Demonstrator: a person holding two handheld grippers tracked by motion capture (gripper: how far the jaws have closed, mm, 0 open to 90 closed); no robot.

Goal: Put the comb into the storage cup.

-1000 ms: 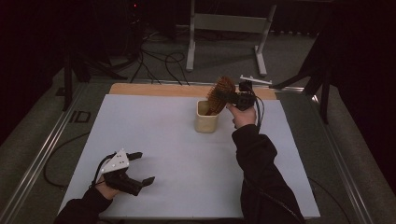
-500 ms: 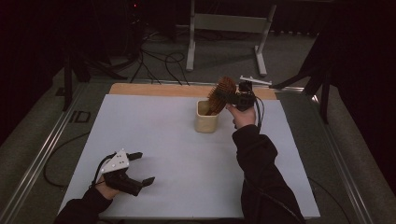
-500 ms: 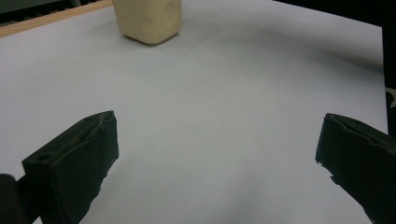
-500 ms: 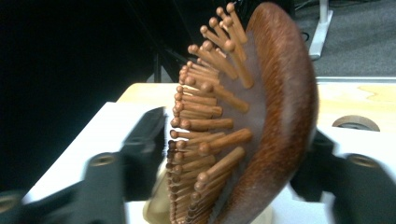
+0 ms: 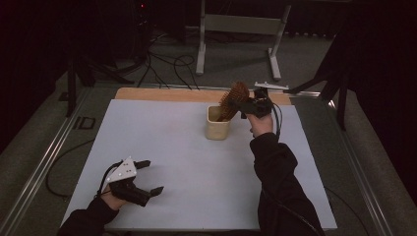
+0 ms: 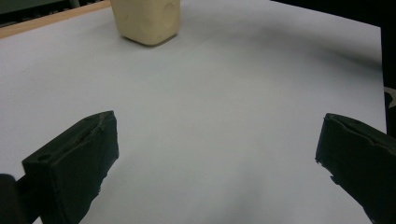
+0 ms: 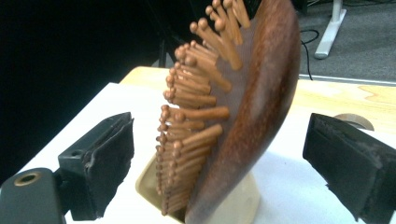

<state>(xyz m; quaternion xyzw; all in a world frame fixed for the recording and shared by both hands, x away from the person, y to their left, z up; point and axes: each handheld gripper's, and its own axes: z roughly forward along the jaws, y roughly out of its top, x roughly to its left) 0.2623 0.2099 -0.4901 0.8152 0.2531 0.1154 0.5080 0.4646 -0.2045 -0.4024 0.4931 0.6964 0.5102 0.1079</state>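
A brown wooden hairbrush (image 5: 235, 98) stands handle-down in a cream cup (image 5: 218, 129) at the back middle of the white table. Its bristled head (image 7: 243, 116) leans out over the cup's rim (image 7: 243, 205). My right gripper (image 5: 248, 105) is held at the brush head. Its jaws have just been opening, and they now stand wide on either side of the head (image 7: 229, 161) without touching it. My left gripper (image 5: 150, 177) rests open near the front left edge with nothing between its jaws (image 6: 219, 158). In the left gripper view the cup (image 6: 148, 21) sits far ahead.
A wooden strip (image 5: 162, 94) runs along the table's back edge. Metal rails (image 5: 44, 162) flank the table on both sides. Behind it are cables (image 5: 167, 64) and a stand's legs (image 5: 236, 44) on the grey floor.
The right gripper's jaws have parted from the brush head, and the brush now leans in the cup on its own. Both hands kept their places.
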